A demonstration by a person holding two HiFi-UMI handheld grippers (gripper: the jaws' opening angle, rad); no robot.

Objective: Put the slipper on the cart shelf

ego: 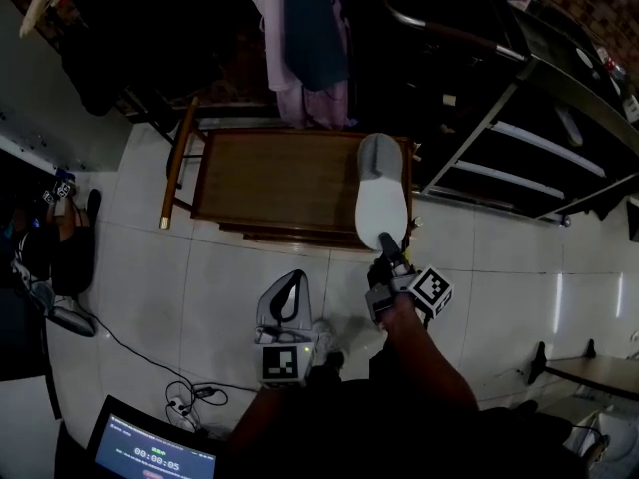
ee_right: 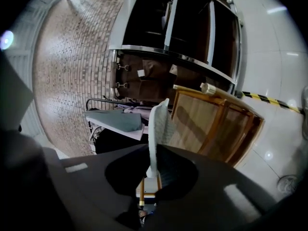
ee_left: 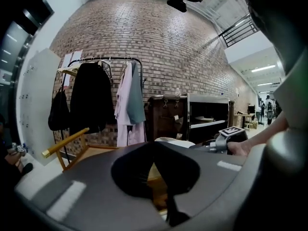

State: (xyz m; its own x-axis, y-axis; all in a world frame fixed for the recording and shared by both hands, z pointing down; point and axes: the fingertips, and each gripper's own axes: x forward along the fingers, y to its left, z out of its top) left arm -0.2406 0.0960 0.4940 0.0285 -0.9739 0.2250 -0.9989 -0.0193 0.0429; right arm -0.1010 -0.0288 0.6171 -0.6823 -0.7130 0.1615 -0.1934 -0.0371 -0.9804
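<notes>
- Right gripper (ego: 387,243), held in the person's right hand (ego: 401,312), has its jaws closed tight on the heel end of a pale grey-and-white slipper (ego: 381,194).
- In the right gripper view the slipper (ee_right: 159,125) stands edge-on between the jaws of the gripper (ee_right: 153,159), with its textured face turned to the cart.
- The slipper reaches out from the jaws over the right end of the brown wooden cart's (ego: 270,183) top shelf, toe end farthest from the person. Cannot tell whether it touches the shelf.
- Left gripper (ego: 289,280) hangs low over the white tiled floor (ego: 200,267), just short of the cart's near edge. Its jaw tips are together with nothing between them; the left gripper view (ee_left: 154,146) shows the same.
- Pink and teal garments (ego: 305,43) hang beyond the cart.
- A black metal shelving unit (ego: 519,138) stands to the cart's right.
</notes>
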